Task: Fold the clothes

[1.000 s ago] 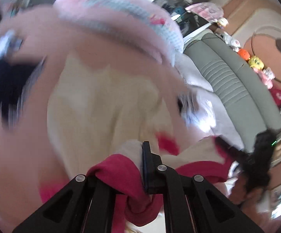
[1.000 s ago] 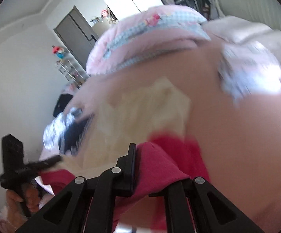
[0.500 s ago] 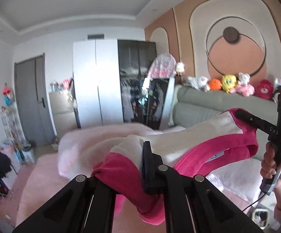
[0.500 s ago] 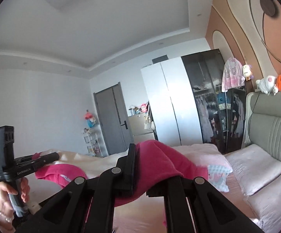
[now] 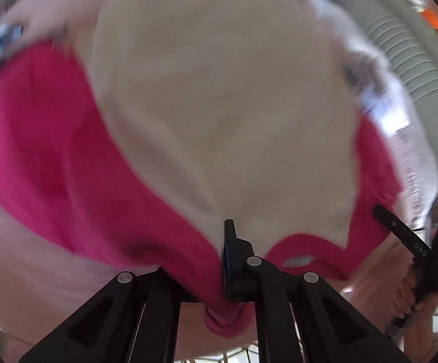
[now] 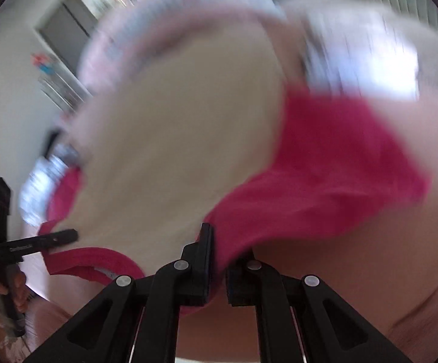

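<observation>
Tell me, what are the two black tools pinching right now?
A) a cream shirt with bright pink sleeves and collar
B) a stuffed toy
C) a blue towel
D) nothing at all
A: both the left tool and the right tool are shut on the pink shoulder cloth of the cream-and-pink shirt.

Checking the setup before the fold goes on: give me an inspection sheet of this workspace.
Surface: pink bedding under the garment, blurred.
Job's things: cream shirt with magenta sleeves and collar, spread out, shoulders pinched.
Clutter: black-and-white patterned cloth beyond the shirt, blurred.
Grippers: left gripper shut on a magenta shoulder; right gripper shut on the other; a hand holds the right one.
Cables: nothing seen.
Surroundings: grey ribbed headboard, grey door, white wall.
</observation>
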{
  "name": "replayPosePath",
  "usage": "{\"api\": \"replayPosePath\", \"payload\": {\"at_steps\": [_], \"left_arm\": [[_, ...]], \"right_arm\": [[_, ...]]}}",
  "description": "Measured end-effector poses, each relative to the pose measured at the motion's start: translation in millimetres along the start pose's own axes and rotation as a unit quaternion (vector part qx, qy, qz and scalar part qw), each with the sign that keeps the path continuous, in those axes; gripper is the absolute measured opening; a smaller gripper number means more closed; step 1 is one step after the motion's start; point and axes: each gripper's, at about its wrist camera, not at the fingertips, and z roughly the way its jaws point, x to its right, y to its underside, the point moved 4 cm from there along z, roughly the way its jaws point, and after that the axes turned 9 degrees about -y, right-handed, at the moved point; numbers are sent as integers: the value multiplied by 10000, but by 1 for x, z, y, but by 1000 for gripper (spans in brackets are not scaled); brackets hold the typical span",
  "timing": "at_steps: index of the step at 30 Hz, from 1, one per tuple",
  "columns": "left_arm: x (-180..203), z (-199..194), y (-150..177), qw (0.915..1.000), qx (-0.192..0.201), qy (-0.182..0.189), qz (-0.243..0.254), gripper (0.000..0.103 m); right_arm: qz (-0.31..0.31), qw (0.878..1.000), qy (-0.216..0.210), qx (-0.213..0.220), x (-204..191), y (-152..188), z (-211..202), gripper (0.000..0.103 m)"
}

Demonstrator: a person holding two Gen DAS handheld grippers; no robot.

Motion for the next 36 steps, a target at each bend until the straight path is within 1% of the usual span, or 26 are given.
{"api": "replayPosePath", "payload": {"at_steps": [1,2,3,6,8,9,10,11,13,15,16,17,19,20,21,23,24,25,26,27,28,30,32,33,34,36], "left_arm": [[-3,12,10,9999,-9,30,-134,6],[-7,10,17,9991,171,196,-341,6],[-12,9,23,9972,354,365,-550,6],[-26,1,41,9908,550,761,-974,11],[-33,-5,55,9876,697,854,-1122,23],[-35,-7,61,9868,729,899,-1132,26],[-37,-6,67,9865,698,977,-1117,28],[-38,-5,72,9858,733,1040,-1095,29],[-40,-4,75,9845,807,1140,-1065,29],[-41,-3,73,9831,883,1216,-1047,28],[-38,-2,63,9821,862,1274,-1088,19],[-36,-1,53,9811,840,1332,-1129,11],[-41,-7,55,9771,690,1487,-1354,9],[-42,-12,55,9720,662,1730,-1444,8],[-44,-21,55,9647,675,2016,-1556,8],[-47,-36,56,9471,679,2557,-1817,8],[-51,-41,59,9300,637,2948,-2100,8],[-55,-43,62,9072,590,3403,-2403,8],[-58,-41,66,8890,516,3710,-2635,8],[-59,-36,70,8787,398,3836,-2813,8],[-58,-29,74,8857,295,3704,-2783,9],[-56,-13,83,9007,96,3375,-2732,9],[-55,5,93,9153,-99,2987,-2699,9],[-55,14,98,9219,-197,2790,-2680,9],[-55,11,98,9213,-167,2811,-2681,9],[-56,5,98,9208,-113,2847,-2663,9]], "right_arm": [[113,9998,40,-131,11,11,9,6],[220,9995,55,-227,20,21,15,6],[297,9994,-36,-174,25,26,14,6],[583,9976,-371,-56,35,36,5,6],[691,9961,-553,16,37,39,0,7],[781,9947,-674,20,36,40,-2,9],[871,9929,-810,10,35,41,-3,19],[959,9903,-1008,-67,32,45,-1,32],[950,9868,-1286,-271,19,52,7,36],[552,9909,-1142,-458,3,61,22,36],[231,9947,-905,-438,-5,61,29,31],[-36,9969,-700,-371,-12,60,32,20],[-291,9983,-415,-293,-21,57,33,10],[-345,9986,-378,-157,-25,53,25,9],[-477,9983,-344,23,-31,50,14,8],[-753,9960,-274,386,-38,44,-14,8],[-810,9948,-294,552,-40,40,-27,8],[-710,9941,-416,708,-39,37,-42,8],[-564,9935,-527,838,-36,33,-53,8],[-422,9926,-636,943,-33,29,-63,8],[-317,9927,-707,928,-29,26,-66,8],[-210,9951,-628,730,-25,28,-56,8],[-96,9994,-320,87,-17,47,-28,8],[19,9992,-176,-346,-6,58,-9,8],[137,9982,-163,-569,3,64,3,10],[553,9960,-496,-493,18,71,2,11]]}}
